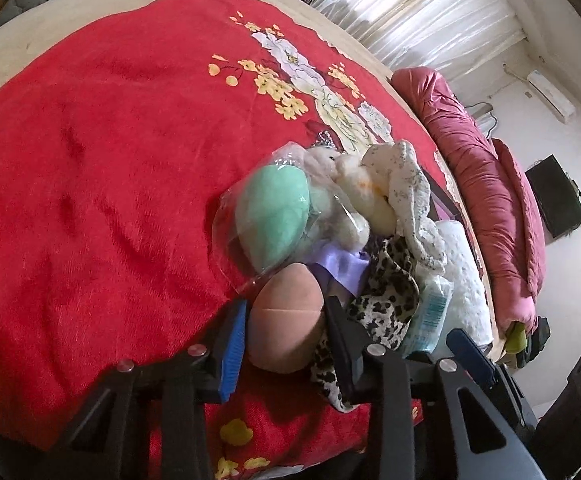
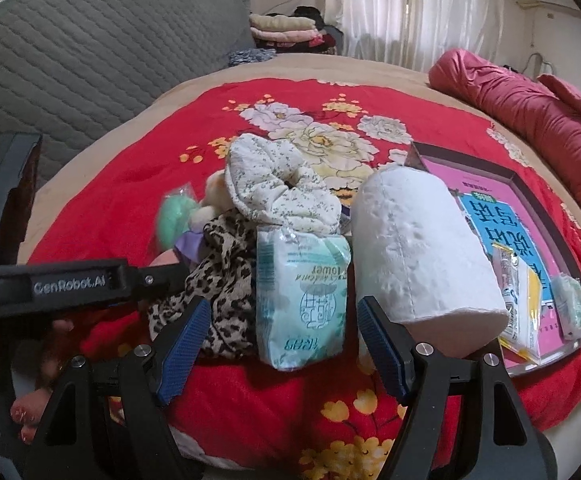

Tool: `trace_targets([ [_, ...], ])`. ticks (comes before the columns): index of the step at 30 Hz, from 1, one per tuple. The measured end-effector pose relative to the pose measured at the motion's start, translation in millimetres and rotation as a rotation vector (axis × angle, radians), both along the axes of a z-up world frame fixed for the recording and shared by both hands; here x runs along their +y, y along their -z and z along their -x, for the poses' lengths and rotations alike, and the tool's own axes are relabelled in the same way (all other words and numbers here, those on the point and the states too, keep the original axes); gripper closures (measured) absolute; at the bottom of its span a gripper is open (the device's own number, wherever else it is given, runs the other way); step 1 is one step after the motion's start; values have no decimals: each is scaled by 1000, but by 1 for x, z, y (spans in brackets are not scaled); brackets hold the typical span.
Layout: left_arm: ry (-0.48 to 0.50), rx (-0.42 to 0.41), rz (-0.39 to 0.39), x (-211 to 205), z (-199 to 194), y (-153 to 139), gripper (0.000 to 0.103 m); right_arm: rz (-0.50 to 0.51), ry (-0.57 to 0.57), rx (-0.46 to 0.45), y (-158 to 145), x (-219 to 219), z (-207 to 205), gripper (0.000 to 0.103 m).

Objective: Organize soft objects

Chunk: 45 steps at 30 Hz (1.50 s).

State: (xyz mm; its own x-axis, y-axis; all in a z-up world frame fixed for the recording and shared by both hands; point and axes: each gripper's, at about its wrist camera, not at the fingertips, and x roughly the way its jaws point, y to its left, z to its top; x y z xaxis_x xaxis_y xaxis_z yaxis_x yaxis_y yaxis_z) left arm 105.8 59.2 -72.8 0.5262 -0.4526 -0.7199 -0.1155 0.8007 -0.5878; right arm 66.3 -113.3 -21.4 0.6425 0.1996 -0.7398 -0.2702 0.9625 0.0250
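Observation:
A pile of soft things lies on the red flowered blanket [image 1: 90,160]. My left gripper [image 1: 284,332] is shut on a tan makeup sponge [image 1: 286,320] at the pile's near edge. Beyond it are a green sponge in clear wrap [image 1: 274,216], a small plush toy [image 1: 342,184], a white speckled scrunchie [image 1: 406,184] and a leopard-print cloth [image 1: 382,304]. My right gripper [image 2: 282,340] is open, its fingers on either side of a pale green tissue pack [image 2: 302,296] without touching it. A white paper roll [image 2: 418,248] lies just right of the pack.
A dark tray [image 2: 530,192] with a pink and blue box and small packets sits at the right. A maroon quilt [image 2: 530,108] lies along the far right edge. A grey quilted headboard [image 2: 90,48] stands at the left. Folded clothes [image 2: 286,28] are stacked behind.

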Motion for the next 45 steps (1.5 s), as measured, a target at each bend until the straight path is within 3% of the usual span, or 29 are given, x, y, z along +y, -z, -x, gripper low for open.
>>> trace_targets([
  [11, -35, -50, 11, 13, 8, -10, 66, -2, 24, -24, -8, 5, -16, 26],
  [18, -96, -25, 79, 37, 10, -4, 66, 30, -193, -108, -17, 31, 15, 26],
  [26, -119, -4, 134, 47, 9, 2, 66, 315, -375, -284, 5, 81, 39, 26],
  [32, -109, -5, 116, 45, 8, 3, 66, 474, -424, -312, 37, 101, 29, 26],
  [33, -109, -4, 116, 45, 8, 3, 66, 496, -421, -322, 40, 102, 26, 29],
  [35, -107, -1, 110, 45, 7, 4, 66, 507, -426, -335, 44, 102, 21, 58],
  [37, -105, 1, 107, 44, 7, 4, 66, 518, -424, -324, 47, 100, 14, 73],
  [41, -102, -5, 103, 43, 7, 3, 66, 430, -445, -315, 37, 90, 7, 89],
  [45, -96, -17, 100, 41, 7, 2, 66, 316, -459, -310, 17, 77, 8, 90],
])
